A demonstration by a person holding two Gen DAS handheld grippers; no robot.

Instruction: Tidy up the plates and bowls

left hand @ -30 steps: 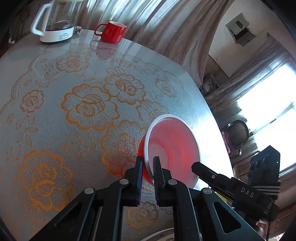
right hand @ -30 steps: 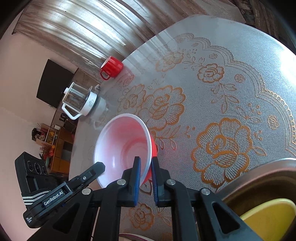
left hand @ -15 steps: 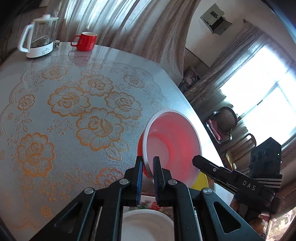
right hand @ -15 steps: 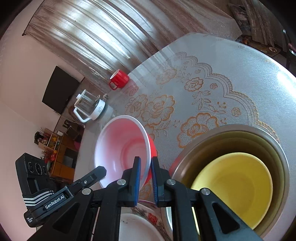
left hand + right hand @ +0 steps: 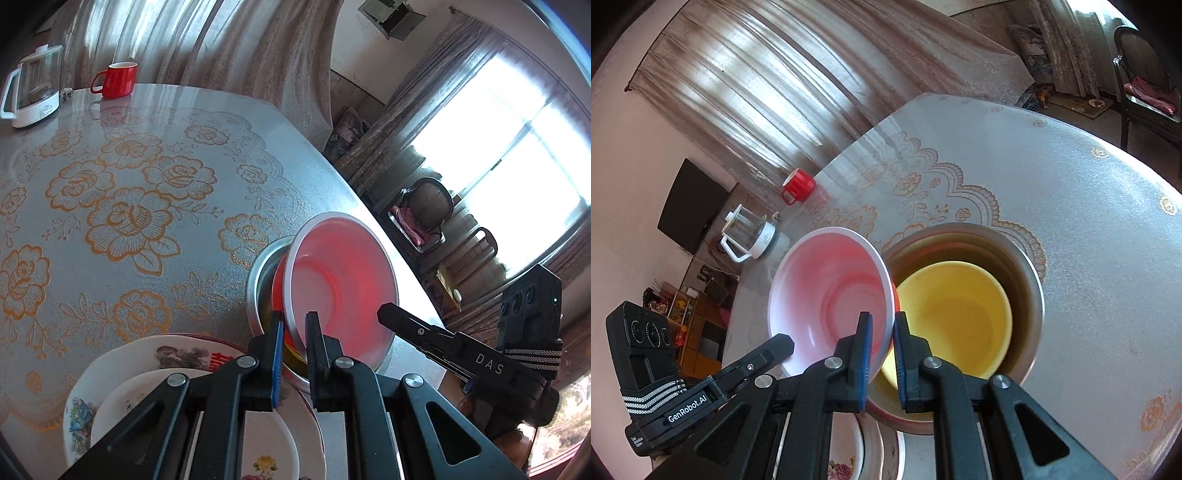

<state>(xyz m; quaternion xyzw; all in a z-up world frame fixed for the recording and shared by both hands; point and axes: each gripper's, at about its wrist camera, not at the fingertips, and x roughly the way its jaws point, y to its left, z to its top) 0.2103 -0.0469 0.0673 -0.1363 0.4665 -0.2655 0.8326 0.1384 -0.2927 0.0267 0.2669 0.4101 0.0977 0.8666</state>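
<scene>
I've carried the red bowl (image 5: pixel 831 291) across the table, and it now hangs tilted over the near rim of the metal basin (image 5: pixel 1032 280), where a second ago there was only cloth beneath it. Left gripper (image 5: pixel 294 330) and right gripper (image 5: pixel 881 332) are each clamped tight on its rim. The yellow bowl (image 5: pixel 956 314) sits inside the basin, so nesting looks close. The plates (image 5: pixel 122 365) lie just beside the basin. Lettering: "DAS", "GenRobot.AI".
</scene>
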